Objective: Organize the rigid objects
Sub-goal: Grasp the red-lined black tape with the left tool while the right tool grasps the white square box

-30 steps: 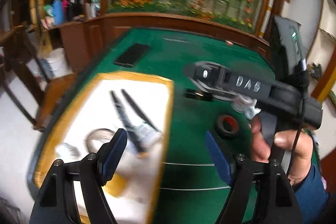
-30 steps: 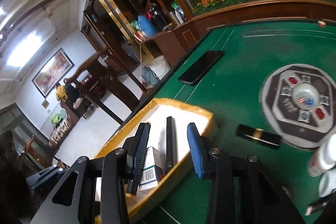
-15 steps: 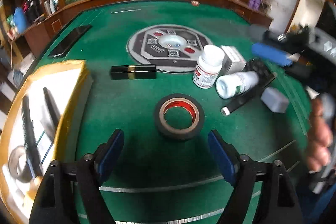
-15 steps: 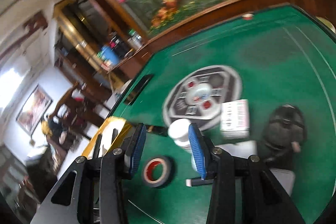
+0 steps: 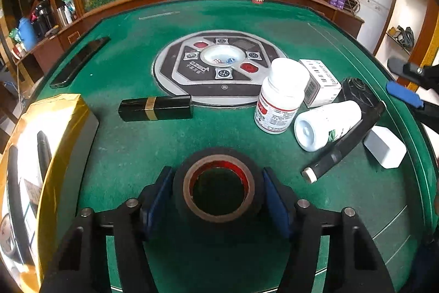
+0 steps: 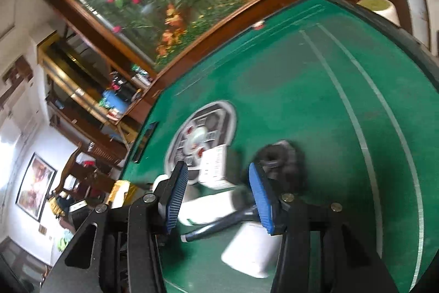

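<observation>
Two tools work this green tabletop [image 5: 131,144]: beside the yellow-rimmed tray [image 5: 52,128] that takes sorted items, my left tool [image 5: 218,191] brackets the tape roll [image 5: 218,183], jaws closing around it, contact uncertain. My right tool [image 6: 219,199], opening and empty, hovers over the bottle cluster beyond the roll.

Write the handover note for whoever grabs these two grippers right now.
Left gripper: jaws have just been closing around the black tape roll, which lies flat on the green table; pads at its sides, firm grip not confirmed.
Right gripper: open, holding nothing, jaws have just been opening above the cluster at the right.
Done: the yellow-edged tray at the left already holds some long dark items.
Left on the felt: black lipstick tube, upright white bottle, lying white bottle, white carton, black pen-like stick, white block.
</observation>
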Demonstrator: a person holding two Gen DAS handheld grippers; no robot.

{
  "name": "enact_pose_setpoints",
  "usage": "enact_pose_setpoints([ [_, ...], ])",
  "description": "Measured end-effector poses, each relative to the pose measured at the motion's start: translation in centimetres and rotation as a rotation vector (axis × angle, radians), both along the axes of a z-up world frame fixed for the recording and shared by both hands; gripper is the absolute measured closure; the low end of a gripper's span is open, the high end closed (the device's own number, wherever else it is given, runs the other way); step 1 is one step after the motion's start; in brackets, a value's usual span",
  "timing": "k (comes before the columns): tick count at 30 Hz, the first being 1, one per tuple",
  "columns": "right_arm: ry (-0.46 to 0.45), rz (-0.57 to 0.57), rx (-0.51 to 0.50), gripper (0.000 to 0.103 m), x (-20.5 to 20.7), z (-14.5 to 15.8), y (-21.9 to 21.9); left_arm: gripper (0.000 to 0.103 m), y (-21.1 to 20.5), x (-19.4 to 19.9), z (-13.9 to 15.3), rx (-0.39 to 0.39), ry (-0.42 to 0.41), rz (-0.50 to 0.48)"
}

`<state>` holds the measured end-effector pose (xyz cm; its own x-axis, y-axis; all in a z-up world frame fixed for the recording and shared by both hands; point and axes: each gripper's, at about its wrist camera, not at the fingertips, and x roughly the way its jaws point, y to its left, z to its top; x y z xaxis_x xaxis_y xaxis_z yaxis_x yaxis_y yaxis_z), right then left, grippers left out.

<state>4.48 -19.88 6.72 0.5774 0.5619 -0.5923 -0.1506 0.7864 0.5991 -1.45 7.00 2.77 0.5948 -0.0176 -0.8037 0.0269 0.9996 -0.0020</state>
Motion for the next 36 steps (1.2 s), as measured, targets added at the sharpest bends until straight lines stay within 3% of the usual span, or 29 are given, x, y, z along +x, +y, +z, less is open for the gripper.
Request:
enact_pose_setpoints([
  [4, 0.035, 0.020, -0.061, 0.044, -0.5, -0.8, -0.4, 0.033, -0.1, 0.0, -0.1, 0.001, -0.026, 0.012],
  [6, 0.046, 0.042, -0.115, 0.043, -1.0, -1.2, -0.1, 0.026, 0.2, 0.4, -0.2, -0.004, -0.020, 0.023],
  [8, 0.035, 0.087, -0.163, 0.042, -1.7, -1.4, 0.8, 0.010, 0.6, 0.8, -0.3, 0.010, -0.008, 0.062],
  [10, 0.023, 0.118, -0.200, 0.041, -2.5, -1.6, 1.4, 0.000, 0.8, 0.8, -0.5, 0.038, 0.006, 0.121],
  [15, 0.004, 0.199, -0.284, 0.038, -3.7, -2.3, 3.4, 0.000, 1.3, 0.7, -0.6, 0.001, 0.016, 0.135],
  [19, -0.031, 0.219, -0.462, 0.037, -4.4, -2.9, 5.9, 0.000, 1.3, 0.7, -0.7, -0.002, 0.016, 0.135],
  [20, -0.040, 0.210, -0.513, 0.038, -4.5, -3.2, 6.3, 0.000, 1.4, 0.7, -0.7, -0.003, 0.015, 0.136],
  [22, -0.058, 0.214, -0.570, 0.051, -4.8, -3.3, 6.8, 0.000, 1.4, 0.7, -0.6, -0.002, 0.015, 0.136],
  [26, -0.058, 0.225, -0.543, 0.051, -4.9, -3.0, 6.4, 0.000, 1.4, 0.7, -0.6, -0.002, 0.016, 0.135],
  [36, -0.230, 0.554, -0.135, 0.051, -8.7, 0.7, 8.1, 0.000, 1.4, 0.7, -0.6, -0.003, 0.016, 0.135],
])
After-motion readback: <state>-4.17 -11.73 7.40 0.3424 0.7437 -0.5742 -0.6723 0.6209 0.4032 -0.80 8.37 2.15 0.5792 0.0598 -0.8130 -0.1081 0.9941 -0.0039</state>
